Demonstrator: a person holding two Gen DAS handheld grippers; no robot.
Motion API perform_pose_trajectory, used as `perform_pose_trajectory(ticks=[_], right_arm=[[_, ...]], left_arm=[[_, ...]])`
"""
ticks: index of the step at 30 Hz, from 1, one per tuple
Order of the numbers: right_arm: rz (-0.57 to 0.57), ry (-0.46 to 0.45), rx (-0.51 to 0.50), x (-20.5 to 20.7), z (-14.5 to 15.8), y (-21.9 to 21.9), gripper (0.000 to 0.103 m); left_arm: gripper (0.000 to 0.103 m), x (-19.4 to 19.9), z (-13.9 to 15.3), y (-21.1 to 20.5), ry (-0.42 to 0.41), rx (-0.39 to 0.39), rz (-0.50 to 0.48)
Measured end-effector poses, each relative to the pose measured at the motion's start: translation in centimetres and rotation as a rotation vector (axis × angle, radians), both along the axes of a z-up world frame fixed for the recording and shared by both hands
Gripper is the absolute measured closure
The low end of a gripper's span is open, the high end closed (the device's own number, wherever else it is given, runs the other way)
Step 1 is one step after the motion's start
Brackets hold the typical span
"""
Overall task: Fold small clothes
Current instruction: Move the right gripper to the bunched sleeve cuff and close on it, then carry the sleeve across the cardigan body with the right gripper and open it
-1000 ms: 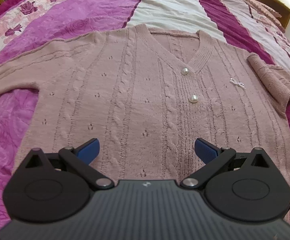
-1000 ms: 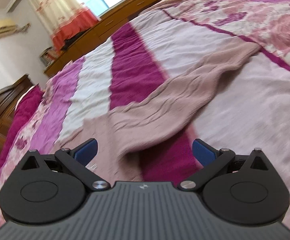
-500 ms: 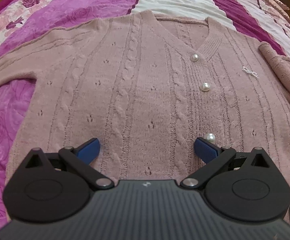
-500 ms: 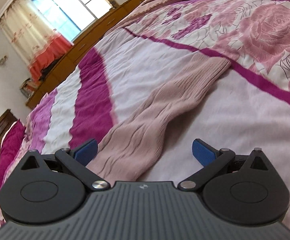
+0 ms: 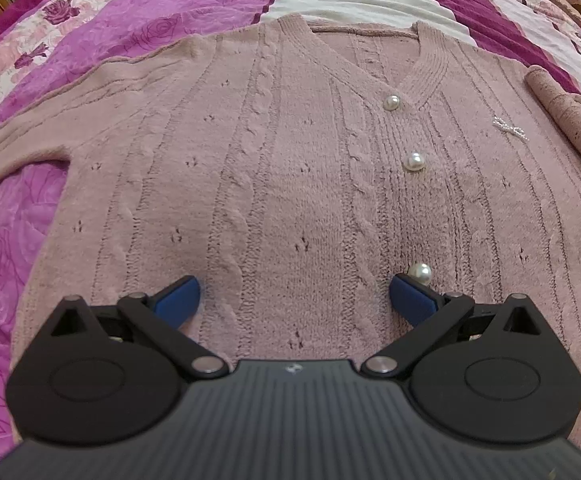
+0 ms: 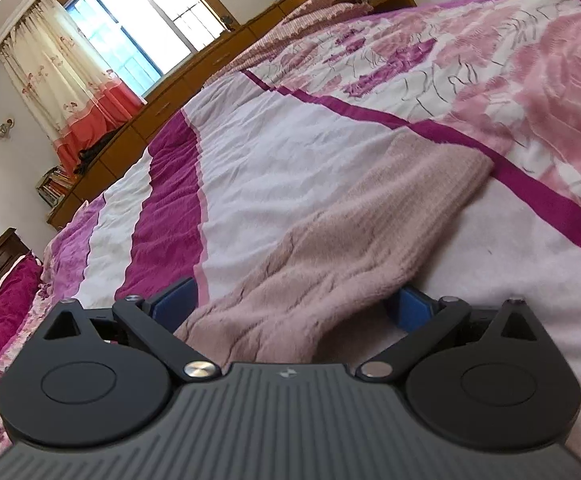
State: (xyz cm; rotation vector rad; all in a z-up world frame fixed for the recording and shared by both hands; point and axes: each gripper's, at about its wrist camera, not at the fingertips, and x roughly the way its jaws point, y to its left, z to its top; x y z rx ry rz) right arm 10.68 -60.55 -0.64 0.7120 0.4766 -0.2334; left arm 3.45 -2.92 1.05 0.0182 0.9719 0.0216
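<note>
Daylight enters a barred window with a floral curtain above a long wooden cabinet. The bed's striped magenta, white and rose-print bedspread fills the room beneath pale walls.

One pink cardigan lies on one bedspread. Three pearl buttons show down its front. Two grippers, left and right, and one curtained window.
</note>
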Motion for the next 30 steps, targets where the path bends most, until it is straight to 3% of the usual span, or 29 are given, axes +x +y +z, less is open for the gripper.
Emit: perform_pose_trajectory(ticks=[1,4,6,9,14,30], right_arm=[[-0.006,-0.001,-0.017,0.3,0.0,0.1,0.005],[-0.038,0.02,-0.071,0.9,-0.1,0.6,0.026],[-0.064,0.049,-0.105,1.0,0.0,0.7,0.062],[-0.083,0.041,-0.114,0.4,0.5,0.3,0.091],[-0.115,-0.047,-0.133,-1.9,2.5,0.1,0.096],[-0.176,-0.251,-0.158,-10.1,12.2,1.6,0.097]], left_arm=[[0.0,0.0,0.0,0.0,-0.001,0.001,0.0],[0.0,0.0,-0.1,-0.1,-0.005,0.005,-0.002],[0.0,-0.1,-0.1,-0.2,-0.007,0.009,-0.005],[0.0,-0.1,-0.2,-0.2,-0.009,0.01,-0.009],[0.0,-0.2,-0.2,-0.2,-0.02,0.013,-0.02],[0.0,-0.3,0.5,0.3,-0.022,-0.007,-0.031]])
